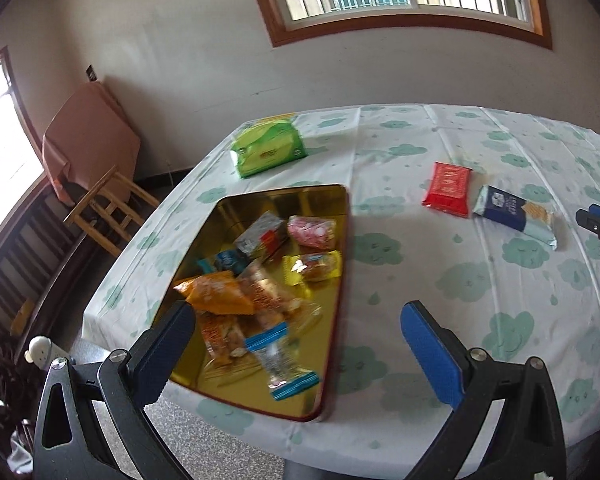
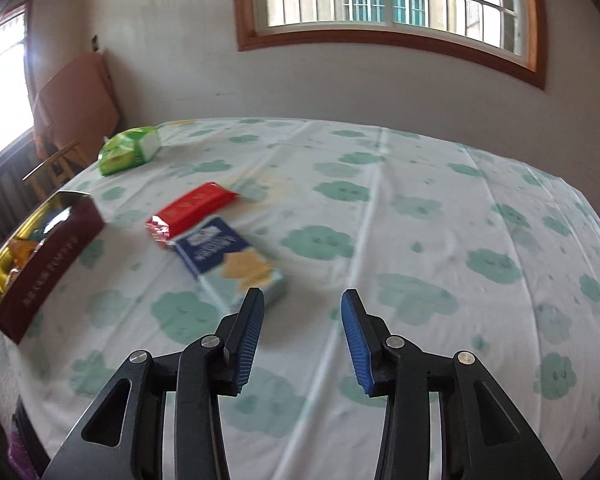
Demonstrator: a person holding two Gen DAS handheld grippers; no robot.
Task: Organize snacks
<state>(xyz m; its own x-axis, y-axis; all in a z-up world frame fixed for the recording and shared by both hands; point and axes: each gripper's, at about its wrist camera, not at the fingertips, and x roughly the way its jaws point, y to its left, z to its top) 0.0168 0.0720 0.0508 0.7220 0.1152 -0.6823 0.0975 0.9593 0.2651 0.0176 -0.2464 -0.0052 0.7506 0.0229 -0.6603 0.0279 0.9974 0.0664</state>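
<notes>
We see the table [image 2: 420, 220] first, round-edged and draped in a thin, creased white cloth printed with green clouds. At its left edge sits a rectangular metal tin [image 1: 342, 216] with a mirror-gold inside and a dark red outer wall, holding a loose heap of crinkly wrapped snacks [image 1: 260, 280] in orange, pink, yellow and clear film. A soft green tissue pack [image 1: 266, 146] lies at the far side of the table. Out on the cloth, right of the tin, a flat navy-and-pale-blue cracker packet [image 2: 230, 258] lies just beside a glossy red foil packet [image 2: 192, 208]. Our left claw [image 1: 298, 316] hangs wide open over the tin's near end, holding nothing; our right claw [image 2: 302, 298], with ribbed blue pads, stands partly open and empty just beside the cracker packet's near end.
</notes>
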